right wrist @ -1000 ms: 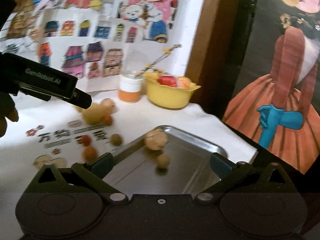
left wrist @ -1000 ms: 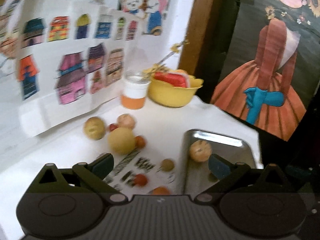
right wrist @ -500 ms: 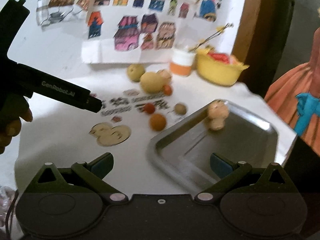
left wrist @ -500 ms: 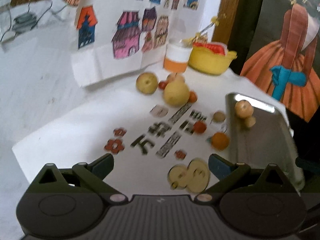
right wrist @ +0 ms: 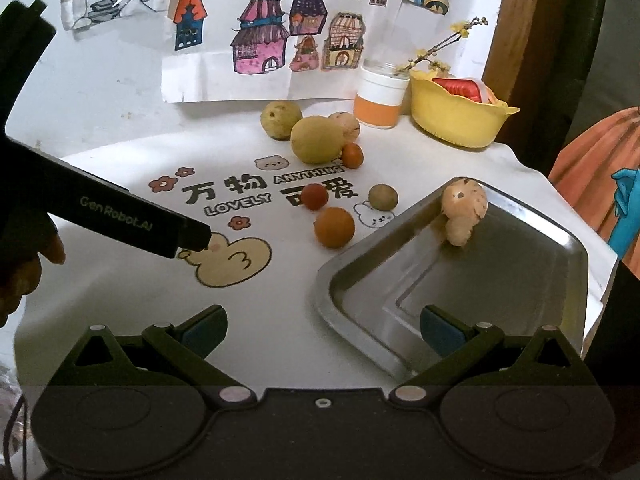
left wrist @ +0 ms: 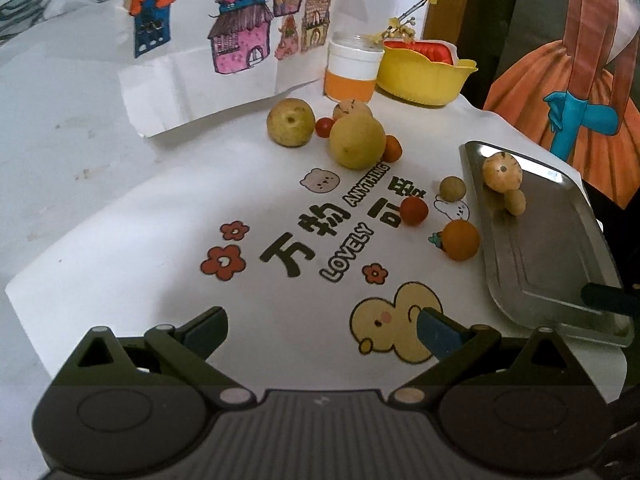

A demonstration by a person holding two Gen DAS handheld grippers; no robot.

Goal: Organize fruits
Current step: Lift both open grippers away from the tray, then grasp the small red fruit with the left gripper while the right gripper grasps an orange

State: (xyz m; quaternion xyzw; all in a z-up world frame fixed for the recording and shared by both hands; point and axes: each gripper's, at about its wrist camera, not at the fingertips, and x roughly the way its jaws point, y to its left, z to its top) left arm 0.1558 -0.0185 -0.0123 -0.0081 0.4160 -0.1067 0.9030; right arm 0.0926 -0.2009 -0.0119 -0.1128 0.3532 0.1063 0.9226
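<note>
Fruits mostly sit loose on the white cloth (left wrist: 120, 208) left of the metal tray (right wrist: 520, 280), two inside at its far edge, as both grippers, left gripper (left wrist: 320, 330) and right gripper (right wrist: 322, 328), have pulled back near, jaws apart and empty, ready for another pick.

Fruits (left wrist: 357, 142) left of tray (left wrist: 552, 248)
</note>
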